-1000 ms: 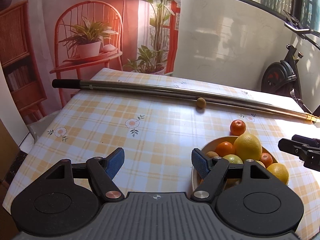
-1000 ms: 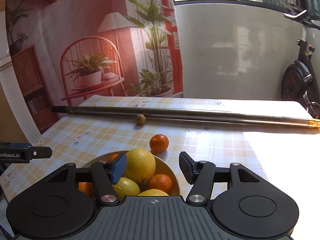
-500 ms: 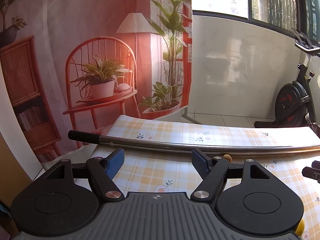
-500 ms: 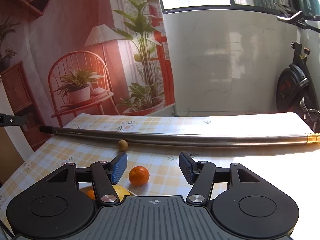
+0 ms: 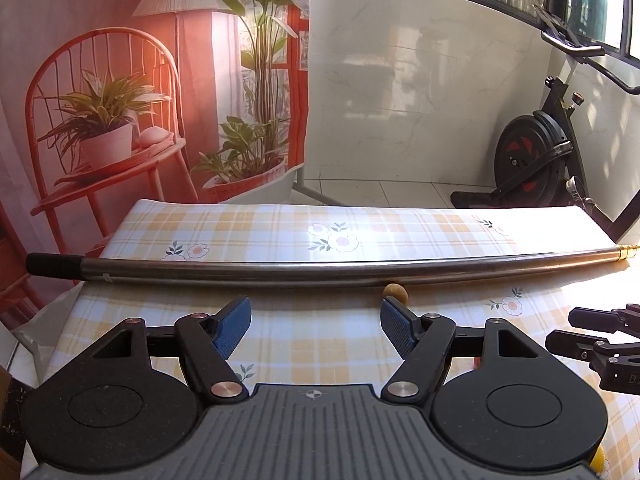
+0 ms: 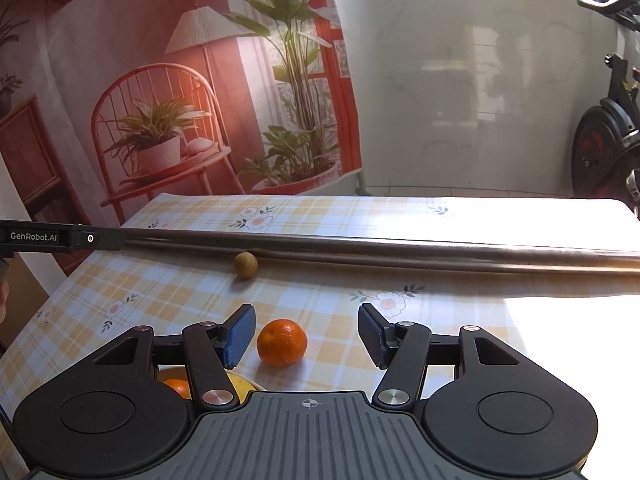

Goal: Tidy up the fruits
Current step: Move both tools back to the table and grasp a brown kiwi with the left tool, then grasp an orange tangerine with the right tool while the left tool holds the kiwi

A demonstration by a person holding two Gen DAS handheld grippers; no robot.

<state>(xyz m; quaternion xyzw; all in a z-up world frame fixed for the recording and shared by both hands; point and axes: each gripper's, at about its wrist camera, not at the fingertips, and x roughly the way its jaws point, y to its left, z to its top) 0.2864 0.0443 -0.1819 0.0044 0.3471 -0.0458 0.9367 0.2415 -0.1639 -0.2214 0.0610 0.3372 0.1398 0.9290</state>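
Both grippers are spread wide, nothing held — right gripper [image 6: 306, 332] is framed round the orange [image 6: 282, 342] on the tablecloth [image 6: 440, 320], left gripper [image 5: 316, 326] is idle. Risk: orange gets nudged & rolled toward the pole [image 6: 360, 250] if clipped off-centre.

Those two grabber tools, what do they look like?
Both match: the left gripper and right gripper have black linkage arms on round black discs, silver pivot pins, a ribbed grey body and blue textured fingertips. One's side reads "GenRobot.AI" in white.
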